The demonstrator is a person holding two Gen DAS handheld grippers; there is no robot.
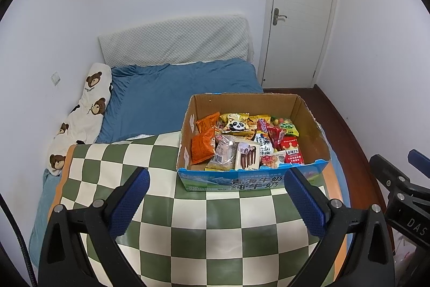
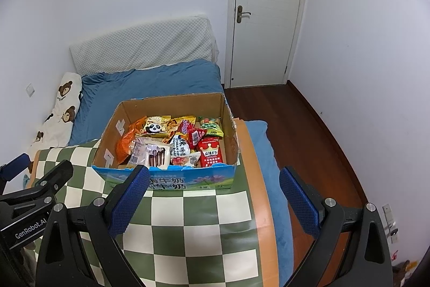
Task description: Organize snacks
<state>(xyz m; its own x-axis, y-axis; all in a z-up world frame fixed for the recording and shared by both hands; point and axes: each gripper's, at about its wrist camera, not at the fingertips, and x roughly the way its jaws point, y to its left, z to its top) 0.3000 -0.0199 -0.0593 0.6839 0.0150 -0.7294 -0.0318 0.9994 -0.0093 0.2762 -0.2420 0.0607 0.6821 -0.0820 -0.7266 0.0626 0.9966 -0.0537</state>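
An open cardboard milk carton box (image 1: 309,123) (image 2: 231,125) stands on a green and cream checkered mat (image 1: 204,227) (image 2: 188,227) on the bed. It holds several snack packets: an orange bag (image 1: 202,148) (image 2: 125,144), a panda packet (image 1: 236,124) (image 2: 156,127), a red packet (image 1: 293,152) (image 2: 211,152) and a chocolate-stick pack (image 1: 247,155) (image 2: 158,156). My left gripper (image 1: 216,176) is open and empty, just in front of the box. My right gripper (image 2: 215,176) is open and empty, in front of the box's near right corner.
A blue blanket (image 1: 174,93) (image 2: 150,85) covers the bed, with a bear-print pillow (image 1: 80,120) (image 2: 56,120) along the left wall. A white door (image 1: 301,12) (image 2: 266,12) and dark wood floor (image 2: 295,125) lie to the right. The other gripper shows at each view's edge (image 1: 397,187) (image 2: 35,190).
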